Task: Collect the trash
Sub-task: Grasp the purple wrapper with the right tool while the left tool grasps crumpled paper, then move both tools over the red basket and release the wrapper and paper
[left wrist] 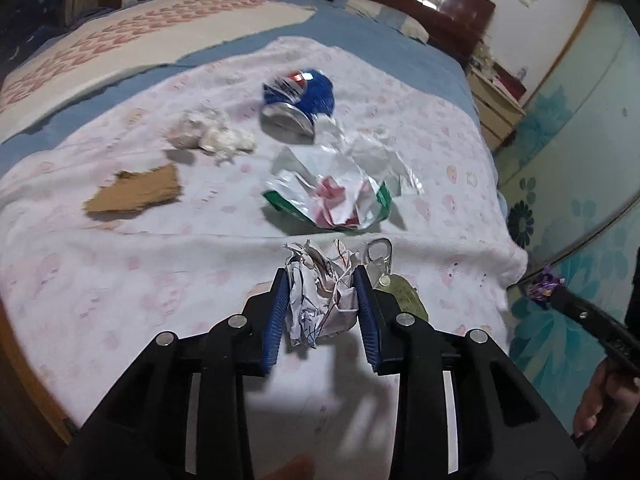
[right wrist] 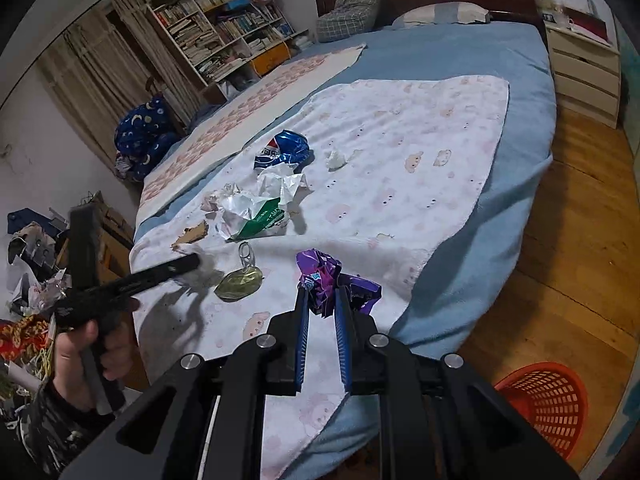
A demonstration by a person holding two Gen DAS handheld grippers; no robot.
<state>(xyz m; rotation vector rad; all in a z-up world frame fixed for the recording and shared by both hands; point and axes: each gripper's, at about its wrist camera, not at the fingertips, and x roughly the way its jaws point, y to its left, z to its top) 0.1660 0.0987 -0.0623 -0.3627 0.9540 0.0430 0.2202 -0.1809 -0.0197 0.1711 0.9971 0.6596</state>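
Left gripper (left wrist: 322, 294) clenched on crumpled paper (left wrist: 320, 292) | right gripper (right wrist: 322, 300) grasping purple wrapper (right wrist: 320, 276) | orange basket (right wrist: 548, 404) (right view only)

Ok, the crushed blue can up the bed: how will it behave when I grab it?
The crushed blue can looks dented flat, so it probably won't roll. Thin metal should give further under the pads, likely light. Its glossy skin may slip. A white wrapper touches it and could drag along.

the crushed blue can (left wrist: 298, 98) bears a pepsi logo; other print unreadable.
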